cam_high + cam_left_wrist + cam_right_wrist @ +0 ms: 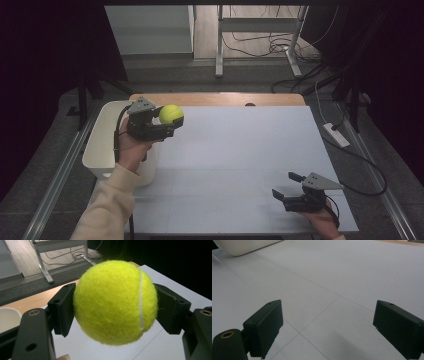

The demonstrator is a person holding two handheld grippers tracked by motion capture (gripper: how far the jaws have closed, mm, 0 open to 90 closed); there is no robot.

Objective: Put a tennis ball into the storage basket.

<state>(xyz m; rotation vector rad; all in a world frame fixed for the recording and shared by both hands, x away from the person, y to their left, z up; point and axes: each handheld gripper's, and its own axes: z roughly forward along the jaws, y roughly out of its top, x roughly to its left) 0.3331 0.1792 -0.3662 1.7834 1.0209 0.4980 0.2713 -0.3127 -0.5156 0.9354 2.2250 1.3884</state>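
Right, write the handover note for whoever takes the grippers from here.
Left gripper: shut on the tennis ball, held up off the table near the white bin; the left gripper view shows a pad pressed on each side of it.
Right gripper: open, holding nothing, low over the white table at its near right corner.
Done: ball is grasped and lifted.
Left: set it down; the bin beside it looks the likely place, though that is a guess.

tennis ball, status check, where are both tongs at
Left tongs shut on tennis ball, held above the table beside the white bin. Right tongs open, low at near right. Nothing in the way.
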